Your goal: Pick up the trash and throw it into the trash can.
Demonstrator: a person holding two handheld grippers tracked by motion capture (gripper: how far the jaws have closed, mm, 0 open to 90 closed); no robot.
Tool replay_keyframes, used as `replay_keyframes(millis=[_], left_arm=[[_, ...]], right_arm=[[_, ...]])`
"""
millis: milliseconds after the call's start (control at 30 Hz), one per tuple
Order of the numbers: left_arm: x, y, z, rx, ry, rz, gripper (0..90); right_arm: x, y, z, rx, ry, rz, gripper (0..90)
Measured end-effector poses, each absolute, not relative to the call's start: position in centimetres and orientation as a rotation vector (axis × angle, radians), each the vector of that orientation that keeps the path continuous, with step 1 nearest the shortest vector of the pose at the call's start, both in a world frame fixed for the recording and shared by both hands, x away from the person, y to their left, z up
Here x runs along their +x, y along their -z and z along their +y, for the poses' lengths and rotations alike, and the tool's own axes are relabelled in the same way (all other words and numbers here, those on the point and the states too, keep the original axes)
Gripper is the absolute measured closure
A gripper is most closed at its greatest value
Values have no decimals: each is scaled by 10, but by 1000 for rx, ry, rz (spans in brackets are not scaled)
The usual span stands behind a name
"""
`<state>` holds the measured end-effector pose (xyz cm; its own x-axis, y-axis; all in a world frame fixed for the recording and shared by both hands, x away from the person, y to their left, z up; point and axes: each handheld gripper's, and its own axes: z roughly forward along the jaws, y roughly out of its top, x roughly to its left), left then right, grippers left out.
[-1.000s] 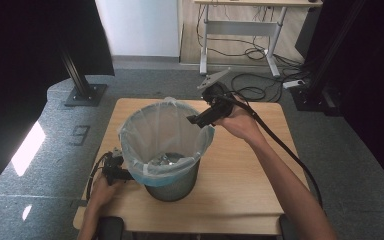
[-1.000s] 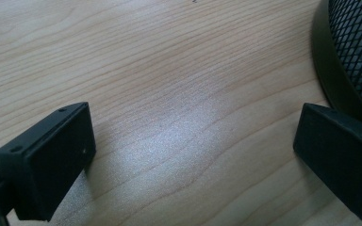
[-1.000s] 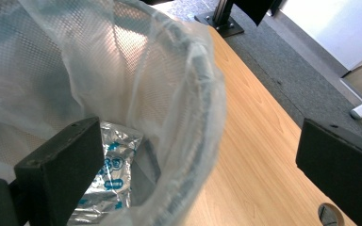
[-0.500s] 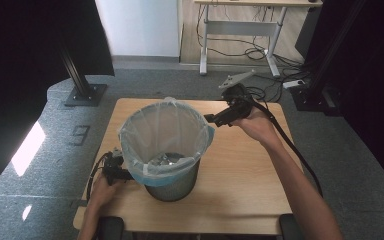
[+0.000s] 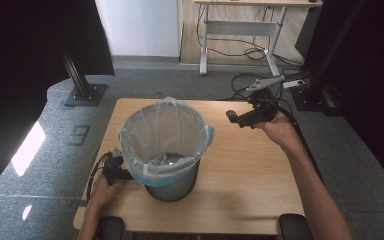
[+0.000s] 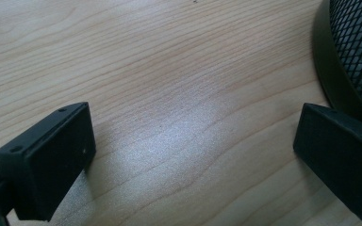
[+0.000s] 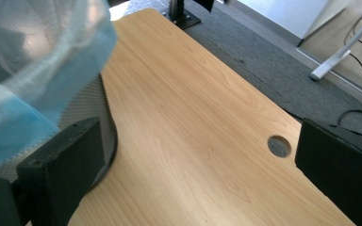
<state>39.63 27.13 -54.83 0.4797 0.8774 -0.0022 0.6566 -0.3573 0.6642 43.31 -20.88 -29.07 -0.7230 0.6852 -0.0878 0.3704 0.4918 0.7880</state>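
Where the liner [image 5: 145, 131] hides the bin [image 5: 172, 182], contents unclear, left gripper [image 6: 193, 155] fingers spread, right gripper [image 7: 193, 165] fingers spread.

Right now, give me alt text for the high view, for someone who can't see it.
A mesh wastebasket lined with a pale blue bag stands on a wooden table. The left hand-held gripper rests by its base; the right hand-held gripper hovers open beside its rim.

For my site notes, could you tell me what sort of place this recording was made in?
Probably a lab or office set up for recording: a small wooden table on grey carpet, black curtains around it, and a metal-legged desk with loose cables behind. A lined mesh bin stands on the table.
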Motion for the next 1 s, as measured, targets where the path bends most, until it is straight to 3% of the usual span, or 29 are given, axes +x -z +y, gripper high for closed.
replay_keyframes(millis=[433,1000], left_arm=[[396,548,271,2130,-472,1266,0],[396,548,271,2128,-474,1269,0]], right_arm=[[425,320,-259,927,-1054,2295,20],[414,366,-283,975,-1048,2261,27]])
